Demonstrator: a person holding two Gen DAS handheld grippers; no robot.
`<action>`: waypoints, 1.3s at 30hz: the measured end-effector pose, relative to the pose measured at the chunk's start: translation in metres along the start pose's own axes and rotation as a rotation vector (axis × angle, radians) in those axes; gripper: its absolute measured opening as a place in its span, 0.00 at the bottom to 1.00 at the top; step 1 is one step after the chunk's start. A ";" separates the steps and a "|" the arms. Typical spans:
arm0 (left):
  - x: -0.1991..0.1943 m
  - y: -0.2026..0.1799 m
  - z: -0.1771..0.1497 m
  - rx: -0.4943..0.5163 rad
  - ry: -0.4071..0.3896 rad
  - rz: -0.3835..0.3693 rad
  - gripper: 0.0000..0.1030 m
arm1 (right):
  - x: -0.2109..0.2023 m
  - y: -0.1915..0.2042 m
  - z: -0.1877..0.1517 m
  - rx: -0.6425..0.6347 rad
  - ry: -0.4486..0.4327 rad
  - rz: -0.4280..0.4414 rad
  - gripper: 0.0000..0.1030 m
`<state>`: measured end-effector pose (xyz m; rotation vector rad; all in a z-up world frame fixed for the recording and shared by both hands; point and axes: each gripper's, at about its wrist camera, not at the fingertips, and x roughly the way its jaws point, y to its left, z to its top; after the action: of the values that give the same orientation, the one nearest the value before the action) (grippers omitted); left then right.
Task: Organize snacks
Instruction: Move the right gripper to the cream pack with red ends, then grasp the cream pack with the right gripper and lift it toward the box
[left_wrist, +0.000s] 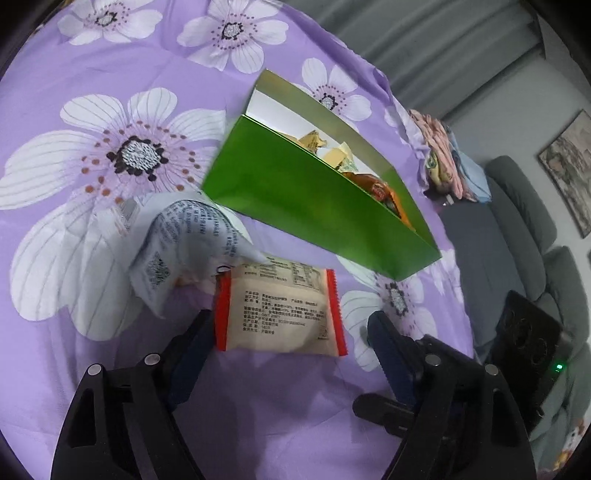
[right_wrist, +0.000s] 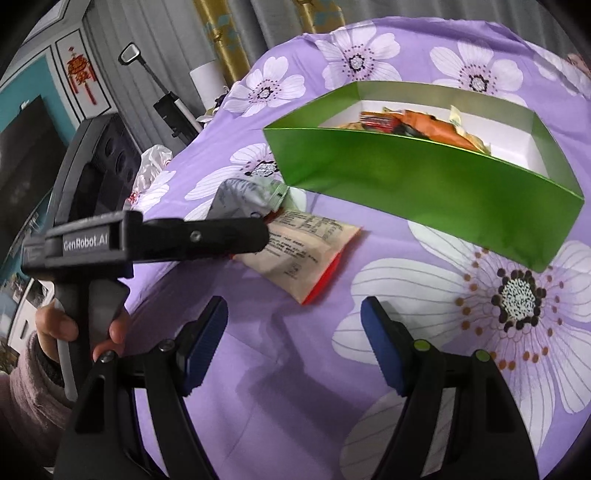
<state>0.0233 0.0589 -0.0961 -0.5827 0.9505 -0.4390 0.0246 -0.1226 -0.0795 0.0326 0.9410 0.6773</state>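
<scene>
Glossy green card box (left_wrist: 317, 206); soft printed cloth (left_wrist: 74, 74); crinkly plastic packet (left_wrist: 280, 306).

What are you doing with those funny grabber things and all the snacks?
A person is tidying snacks into the green box on the purple flowered cloth. Some snacks are already inside it. The left gripper is open around a beige packet with red ends lying on the cloth, not squeezing it yet. A crumpled white packet lies right beside that one, overlapping its corner. The right gripper is open over the cloth with nothing in it.
</scene>
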 end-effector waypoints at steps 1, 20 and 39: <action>0.001 0.002 0.001 -0.022 0.005 -0.026 0.81 | 0.000 -0.003 0.001 0.011 -0.003 0.005 0.73; 0.009 0.010 0.007 -0.057 0.009 -0.018 0.56 | 0.030 -0.017 0.016 0.127 0.008 0.103 0.52; 0.014 0.008 0.003 -0.066 0.059 -0.071 0.28 | 0.017 -0.031 0.012 0.144 -0.020 0.098 0.22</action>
<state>0.0336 0.0578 -0.1091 -0.6678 1.0054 -0.4916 0.0567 -0.1343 -0.0940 0.2136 0.9724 0.6977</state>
